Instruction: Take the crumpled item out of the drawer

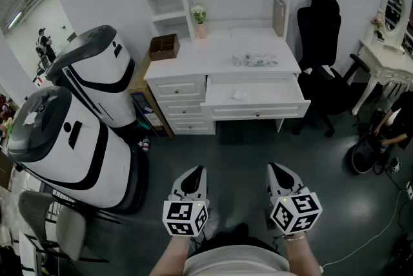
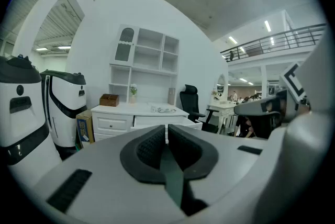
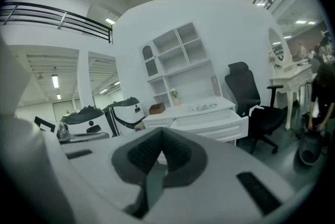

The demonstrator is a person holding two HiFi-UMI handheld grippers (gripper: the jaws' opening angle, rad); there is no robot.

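Note:
A white desk (image 1: 219, 52) stands across the dark floor, its wide middle drawer (image 1: 255, 99) pulled open. A small crumpled white item (image 1: 239, 95) lies in the drawer, left of its centre. Both grippers are held low and near me, far short of the desk. My left gripper (image 1: 195, 171) is shut with nothing between its jaws, and my right gripper (image 1: 277, 169) is likewise shut and empty. In the left gripper view, the jaws (image 2: 167, 134) meet in front of the distant desk (image 2: 136, 112). In the right gripper view, the jaws (image 3: 160, 136) point at the open drawer (image 3: 214, 124).
Two large white-and-black machines (image 1: 77, 120) stand left of the desk. A black office chair (image 1: 322, 49) is at its right, then a white vanity table (image 1: 387, 65) and a crouching person (image 1: 392, 126). A brown box (image 1: 164, 46), a small plant (image 1: 199, 15) and a packet (image 1: 255, 60) sit on the desktop.

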